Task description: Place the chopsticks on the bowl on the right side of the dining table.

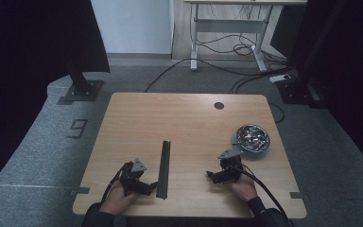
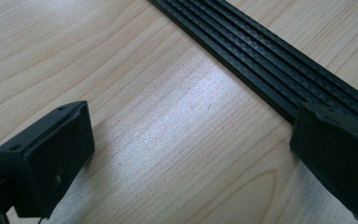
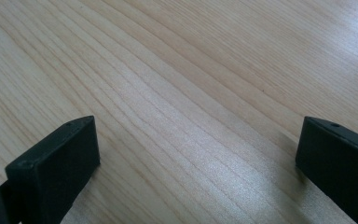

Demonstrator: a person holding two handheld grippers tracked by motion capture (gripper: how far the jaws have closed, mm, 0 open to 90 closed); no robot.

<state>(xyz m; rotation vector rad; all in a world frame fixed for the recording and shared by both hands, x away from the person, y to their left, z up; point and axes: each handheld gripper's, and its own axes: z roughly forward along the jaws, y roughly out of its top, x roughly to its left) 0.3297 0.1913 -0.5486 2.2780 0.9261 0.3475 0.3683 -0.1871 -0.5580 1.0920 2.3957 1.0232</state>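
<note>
Black slotted rail [image 1: 163, 168] lies lengthwise mid-table, just right of the left gripper [image 1: 149, 187], whose jaws are spread and empty. Straddle the rail's near end squarely before closing. Right gripper [image 1: 211, 175] is spread over bare table [image 1: 189, 118], empty; metal bowl [image 1: 251, 138] sits behind it.

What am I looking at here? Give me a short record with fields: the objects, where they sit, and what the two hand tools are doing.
surface: wooden table
long item: black ribbed strip, flat, near centre
dish: shiny metal bowl, right side, contents unclear
left gripper: open, resting beside the strip's near end
right gripper: open, over bare wood, near the bowl
held: nothing in either gripper
</note>
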